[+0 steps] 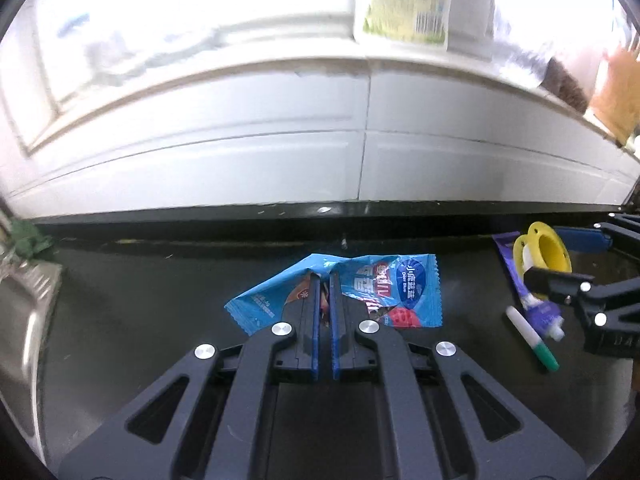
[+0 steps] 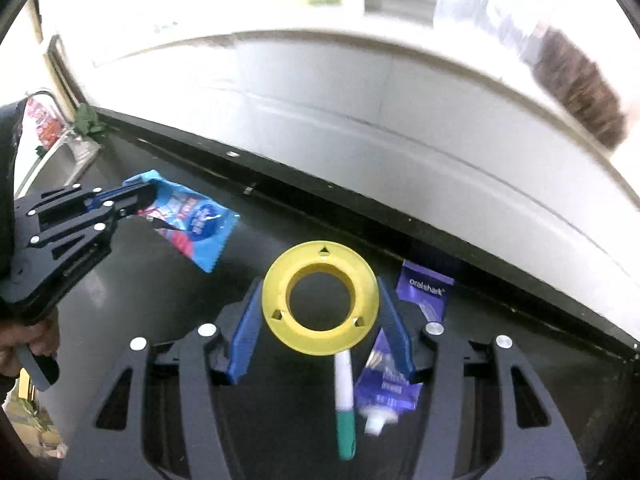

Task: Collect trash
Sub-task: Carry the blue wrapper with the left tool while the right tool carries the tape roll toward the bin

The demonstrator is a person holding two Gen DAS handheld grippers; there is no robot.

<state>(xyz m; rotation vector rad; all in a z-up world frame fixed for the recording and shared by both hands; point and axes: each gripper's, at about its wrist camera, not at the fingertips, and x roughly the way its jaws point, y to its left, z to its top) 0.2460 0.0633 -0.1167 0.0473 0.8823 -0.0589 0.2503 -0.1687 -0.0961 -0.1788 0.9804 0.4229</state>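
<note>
A crumpled blue snack wrapper point(image 1: 360, 292) lies on the black countertop point(image 1: 160, 288). My left gripper point(image 1: 325, 280) is shut on the wrapper's near edge; it shows at the left of the right wrist view point(image 2: 148, 196) with the wrapper point(image 2: 200, 224). A yellow tape spool point(image 2: 320, 298) sits between the fingers of my right gripper point(image 2: 320, 300), which touch its two sides. It also shows at the right of the left wrist view point(image 1: 544, 252). A purple toothpaste tube point(image 2: 394, 384) and a white and green marker point(image 2: 345, 400) lie below the spool.
A steel sink point(image 1: 24, 312) is at the counter's left end. A white tiled wall point(image 1: 360, 140) runs behind the counter. A green-labelled container point(image 1: 404, 0) stands on the ledge above.
</note>
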